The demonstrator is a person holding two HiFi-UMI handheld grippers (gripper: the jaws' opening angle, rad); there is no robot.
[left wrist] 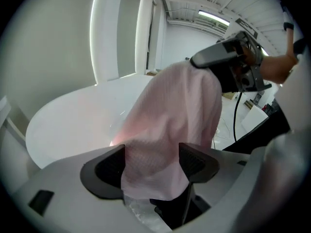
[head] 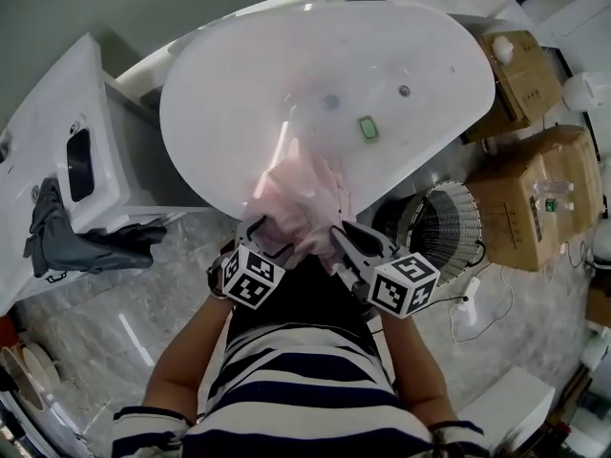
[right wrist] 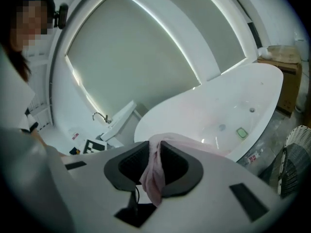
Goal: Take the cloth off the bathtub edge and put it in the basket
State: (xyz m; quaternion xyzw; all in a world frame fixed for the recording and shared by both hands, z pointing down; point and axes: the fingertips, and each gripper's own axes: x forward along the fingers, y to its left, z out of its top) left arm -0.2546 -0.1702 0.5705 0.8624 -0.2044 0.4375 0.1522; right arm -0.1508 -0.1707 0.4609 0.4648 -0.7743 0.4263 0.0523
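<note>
One pink cloth (head: pixel 304 198) pinched in right gripper (right wrist: pixel 154 160); left gripper (left wrist: pixel 153 160) spread, cloth loose between jaws. One bathtub (head: pixel 191 132), one basket (head: pixel 456 210).

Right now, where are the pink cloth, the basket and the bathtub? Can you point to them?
pink cloth (head: pixel 304 198): head view, middle of the bunched fabric.
wire basket (head: pixel 449 221): head view, its ribbed wire wall.
bathtub (head: pixel 215 84): head view, bare white inner wall on the left side.
</note>
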